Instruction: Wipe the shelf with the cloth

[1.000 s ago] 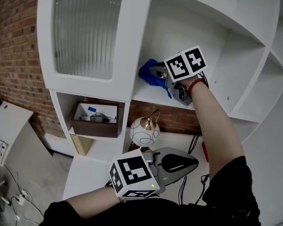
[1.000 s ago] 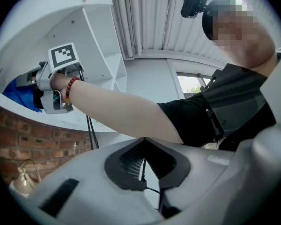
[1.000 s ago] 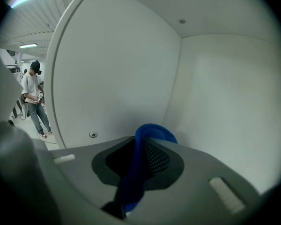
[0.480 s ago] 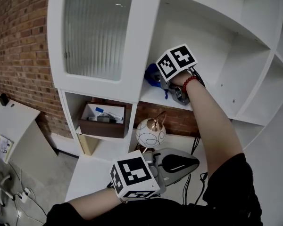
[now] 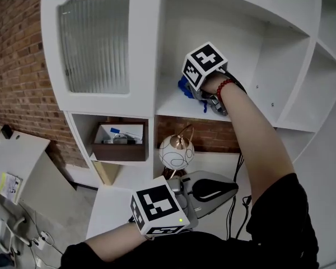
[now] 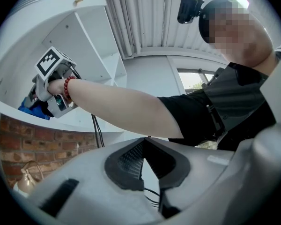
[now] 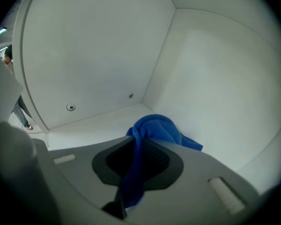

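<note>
Cloth [image 7: 154, 128] is not in my left tongs [image 6: 141, 159], pressed together on nothing near my body; the right tongs [image 7: 136, 165] clench it over the shelf [image 7: 93, 123]. Long axis runs along the jaws, bunched end pointing at the rear corner. Wiping stroke in hand, I judge; next needs downward pressure and a sideways sweep.

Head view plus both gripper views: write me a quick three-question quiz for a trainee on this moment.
1. True or false: the left gripper holds the cloth.
2. The cloth's shelf is A) above the round ornament, B) below it, C) level with it.
3. Fill in: the right gripper has its fingers shut on the ___.
Key: 1 false; 2 A; 3 cloth.
</note>
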Tool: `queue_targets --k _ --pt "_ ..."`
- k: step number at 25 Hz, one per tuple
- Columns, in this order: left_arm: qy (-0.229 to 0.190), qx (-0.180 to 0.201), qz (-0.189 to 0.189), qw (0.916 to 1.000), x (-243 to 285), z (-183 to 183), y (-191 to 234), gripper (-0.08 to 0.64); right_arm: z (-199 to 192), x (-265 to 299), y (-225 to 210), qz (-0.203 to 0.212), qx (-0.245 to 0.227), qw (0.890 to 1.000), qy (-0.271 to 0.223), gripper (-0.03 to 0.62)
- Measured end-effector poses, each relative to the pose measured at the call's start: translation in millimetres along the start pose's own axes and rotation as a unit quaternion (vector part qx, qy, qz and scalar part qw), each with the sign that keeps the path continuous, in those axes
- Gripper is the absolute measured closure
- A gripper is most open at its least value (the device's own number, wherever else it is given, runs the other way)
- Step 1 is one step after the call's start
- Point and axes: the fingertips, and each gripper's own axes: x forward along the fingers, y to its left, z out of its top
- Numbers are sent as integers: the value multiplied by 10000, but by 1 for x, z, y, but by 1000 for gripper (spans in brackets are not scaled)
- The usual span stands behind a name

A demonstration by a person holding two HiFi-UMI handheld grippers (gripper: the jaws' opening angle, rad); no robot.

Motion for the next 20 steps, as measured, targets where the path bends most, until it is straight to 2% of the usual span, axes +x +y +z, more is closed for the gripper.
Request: queue_targets --k 11,20 --pt "102 17 -196 9998 16 2 -22 561 -63 -32 -67 -434 907 9949 52 543" --pt "81 -45 -250 9996 15 8 -34 561 -116 -61 -115 -1154 1548 9803 415 543"
